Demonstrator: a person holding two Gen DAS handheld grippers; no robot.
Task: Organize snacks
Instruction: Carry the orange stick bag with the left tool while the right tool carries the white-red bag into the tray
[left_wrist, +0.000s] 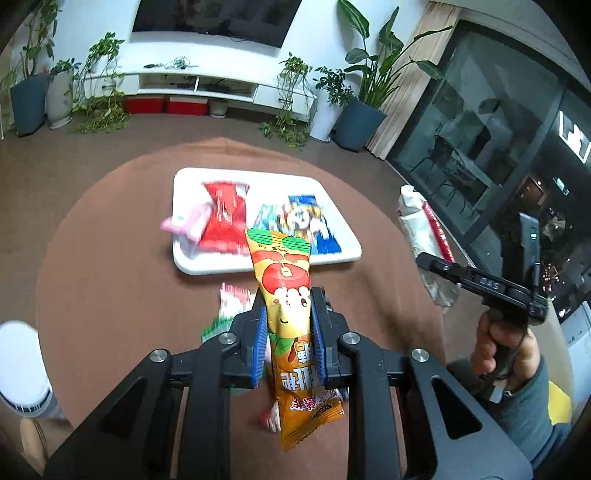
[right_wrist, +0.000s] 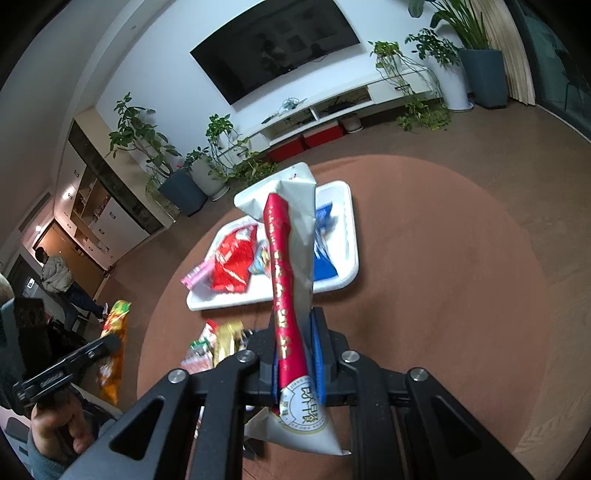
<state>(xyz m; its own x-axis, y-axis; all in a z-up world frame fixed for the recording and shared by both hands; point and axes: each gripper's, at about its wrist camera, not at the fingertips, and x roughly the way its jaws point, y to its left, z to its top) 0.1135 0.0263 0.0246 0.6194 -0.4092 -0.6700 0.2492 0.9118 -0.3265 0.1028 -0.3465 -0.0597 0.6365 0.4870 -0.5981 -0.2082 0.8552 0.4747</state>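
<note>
Left gripper (left_wrist: 288, 314) clamped on long orange foil snack packet (left_wrist: 286, 295), packet tip reaching over near rim of white rectangular plastic tray (left_wrist: 266, 264). Right gripper (right_wrist: 295, 343) pinching white-and-red stripe pouch (right_wrist: 291, 280) above round brown table (right_wrist: 443, 258). Tray already holds red packet (left_wrist: 225, 221), pink wrapper (left_wrist: 181, 223), blue cartoon bag (left_wrist: 306, 221). Loose sweets (left_wrist: 232, 302) lie just short of tray. Risks: slick foil slipping from pads; both long packets colliding over crowded tray, shoving pink wrapper off its edge
</note>
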